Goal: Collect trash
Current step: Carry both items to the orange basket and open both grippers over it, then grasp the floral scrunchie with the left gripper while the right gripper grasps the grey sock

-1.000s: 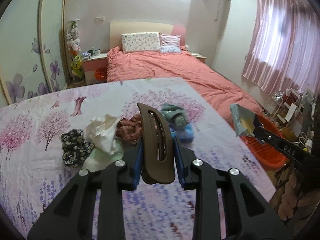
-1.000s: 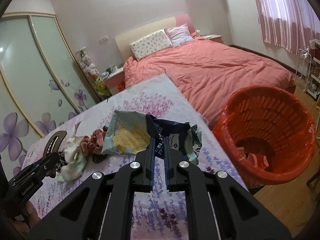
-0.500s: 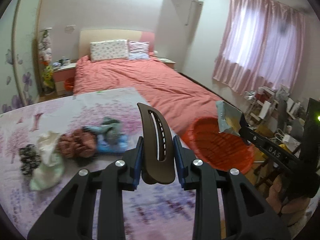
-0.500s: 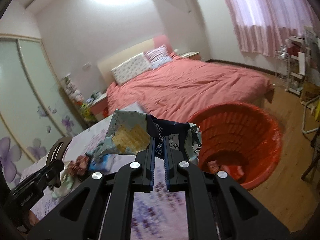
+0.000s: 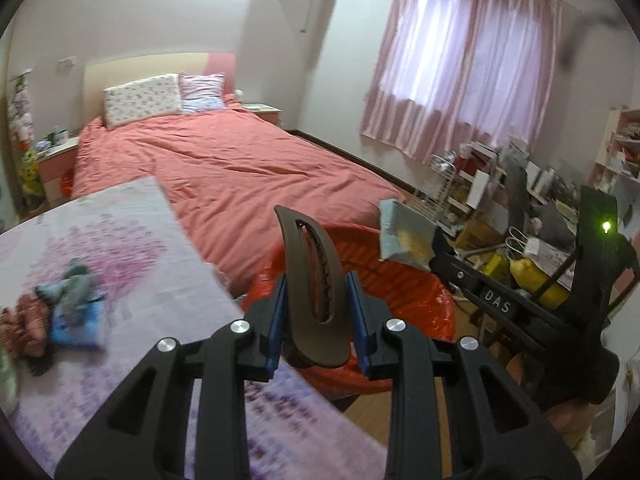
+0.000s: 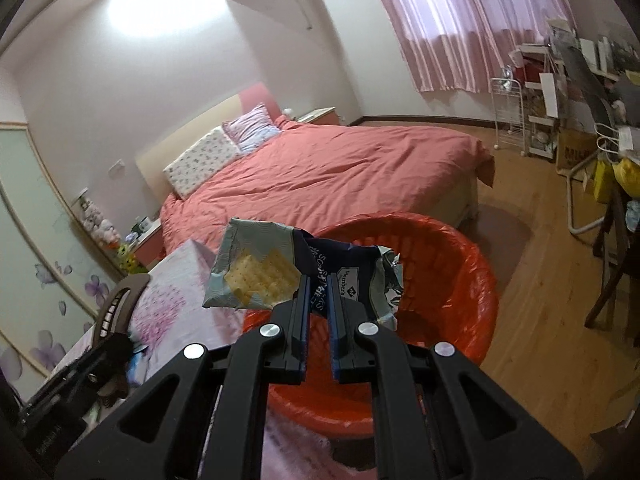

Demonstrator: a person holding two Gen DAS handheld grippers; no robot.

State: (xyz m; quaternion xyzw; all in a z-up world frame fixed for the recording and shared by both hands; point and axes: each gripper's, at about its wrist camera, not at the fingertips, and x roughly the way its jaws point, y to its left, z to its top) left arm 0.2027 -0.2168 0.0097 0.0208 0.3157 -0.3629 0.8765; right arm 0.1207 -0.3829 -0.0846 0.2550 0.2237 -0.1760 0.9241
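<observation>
My right tongs are clamped on a crumpled cracker wrapper, held above the red basket. My left tongs are closed on a curved brown plastic piece, also over the basket's rim. Left of the basket, the floral-covered surface carries a clump of crumpled items.

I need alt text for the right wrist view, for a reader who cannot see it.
The right tongs grip a crumpled cracker wrapper above a round orange plastic basket on the wooden floor. Behind it stands a bed with a salmon-pink cover; the left tongs, at the left edge, hold a curved brown plastic piece.
</observation>
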